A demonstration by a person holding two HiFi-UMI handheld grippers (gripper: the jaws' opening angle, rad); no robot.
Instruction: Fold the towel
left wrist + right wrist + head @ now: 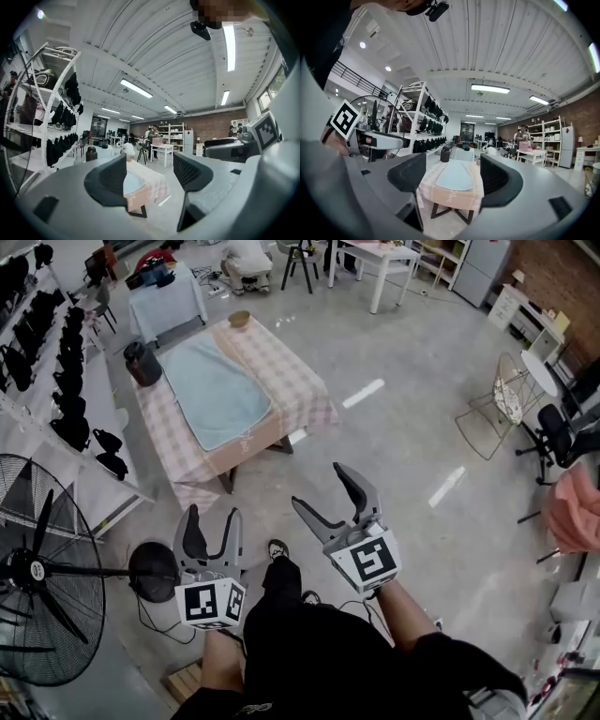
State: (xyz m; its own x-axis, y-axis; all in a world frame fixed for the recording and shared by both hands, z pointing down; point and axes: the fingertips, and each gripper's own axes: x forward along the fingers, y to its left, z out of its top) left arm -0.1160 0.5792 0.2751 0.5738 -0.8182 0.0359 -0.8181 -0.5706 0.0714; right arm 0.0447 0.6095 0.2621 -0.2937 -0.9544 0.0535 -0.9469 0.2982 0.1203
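**Towel lay well ahead of both released grippers**

The pale blue towel (pixel 220 390) lay flat on the checked table (pixel 305 390), well ahead of both sets of fingers. Its long axis ran away from the fingertips, with a short edge facing them. The left gripper (pixel 212 526) and right gripper (pixel 321 488) both had their jaws spread with nothing between them. The right gripper seemed slightly nearer, and its view framed the towel squarely between its jaws.

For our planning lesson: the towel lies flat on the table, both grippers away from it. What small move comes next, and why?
Probably step toward the table: the towel lies spread flat there, while the left gripper and right gripper are open, empty and well short of it.
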